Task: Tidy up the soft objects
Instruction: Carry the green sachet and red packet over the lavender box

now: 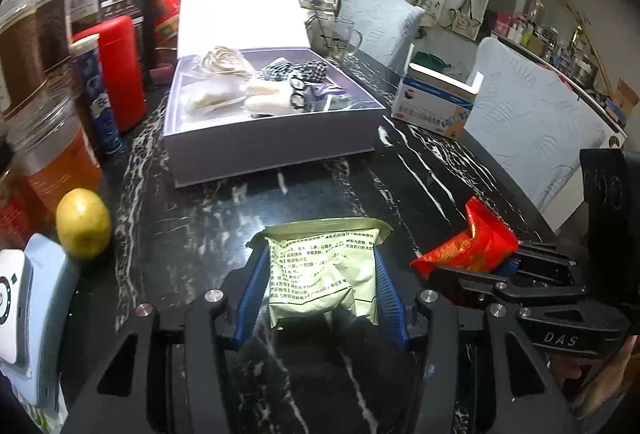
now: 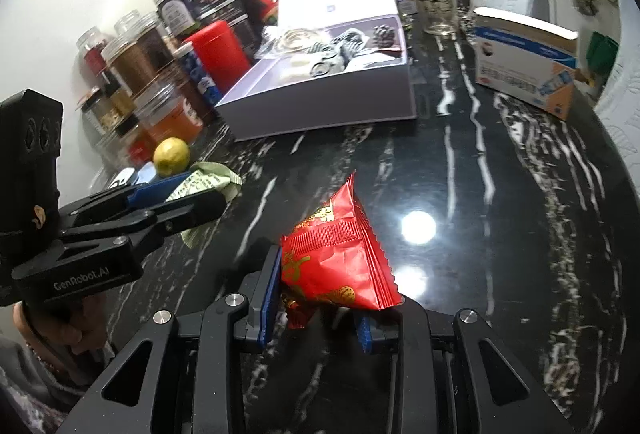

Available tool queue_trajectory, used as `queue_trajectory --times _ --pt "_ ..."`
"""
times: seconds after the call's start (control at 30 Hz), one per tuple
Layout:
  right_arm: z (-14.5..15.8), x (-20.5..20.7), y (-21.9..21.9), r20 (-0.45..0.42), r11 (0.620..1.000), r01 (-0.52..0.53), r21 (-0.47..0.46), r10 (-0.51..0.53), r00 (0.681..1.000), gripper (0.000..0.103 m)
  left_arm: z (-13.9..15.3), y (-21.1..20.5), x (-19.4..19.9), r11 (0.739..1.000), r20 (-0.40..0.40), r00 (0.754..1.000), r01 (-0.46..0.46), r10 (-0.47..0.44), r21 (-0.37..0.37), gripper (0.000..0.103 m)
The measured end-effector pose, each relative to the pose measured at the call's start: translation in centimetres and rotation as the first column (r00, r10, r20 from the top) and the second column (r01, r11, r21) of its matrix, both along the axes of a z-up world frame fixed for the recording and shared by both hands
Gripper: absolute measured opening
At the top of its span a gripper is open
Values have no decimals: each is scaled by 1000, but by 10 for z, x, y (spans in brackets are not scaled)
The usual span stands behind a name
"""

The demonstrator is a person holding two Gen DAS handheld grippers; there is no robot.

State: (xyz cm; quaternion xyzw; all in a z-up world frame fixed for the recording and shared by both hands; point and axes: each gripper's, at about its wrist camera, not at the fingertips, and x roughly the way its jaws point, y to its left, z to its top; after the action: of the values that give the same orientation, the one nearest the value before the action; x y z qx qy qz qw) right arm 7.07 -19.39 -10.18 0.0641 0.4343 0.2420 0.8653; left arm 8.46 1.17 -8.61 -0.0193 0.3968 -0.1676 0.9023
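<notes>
Your left gripper [image 1: 320, 274] pinches a pale green packet [image 1: 324, 270] between its two blue fingers [image 1: 254, 282]. You see it at the bottom middle of the left wrist view. The packet is puffy and has small printed writing on it. In the right wrist view the same packet [image 2: 208, 186] pokes out of that gripper [image 2: 192, 194] at the middle left.

Your right gripper [image 2: 316, 290] pinches a red packet [image 2: 336, 262] at the bottom middle of the right wrist view. The packet sticks up with one pointy corner high. In the left wrist view it [image 1: 468, 246] shows at the lower right.

Both packets are above the black table [image 1: 200, 218] with white streaks.

Farther back, in the upper middle, sits an open purple box [image 1: 272, 122] with its lid up. Soft cloth things and glasses lie in it. A yellow fruit [image 1: 83, 223] sits at the lower left, near jars [image 1: 48, 154] and a red can [image 1: 120, 70]. A blue and white carton [image 1: 436, 98] sits at the right.
</notes>
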Motion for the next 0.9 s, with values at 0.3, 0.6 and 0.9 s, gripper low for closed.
queue_trajectory --times 0.3,0.6,0.9 --pt "3 8 20 3 999 -32 -7 32 999 31 3 18 5 999 13 999 -28 29 -25 51" --pt "24 25 38 60 997 -72 -22 73 996 31 26 33 20 995 68 995 -65 70 -69 51" --pt "63 51 53 155 994 -106 -37 110 982 31 63 42 40 992 174 979 -93 106 -80 51"
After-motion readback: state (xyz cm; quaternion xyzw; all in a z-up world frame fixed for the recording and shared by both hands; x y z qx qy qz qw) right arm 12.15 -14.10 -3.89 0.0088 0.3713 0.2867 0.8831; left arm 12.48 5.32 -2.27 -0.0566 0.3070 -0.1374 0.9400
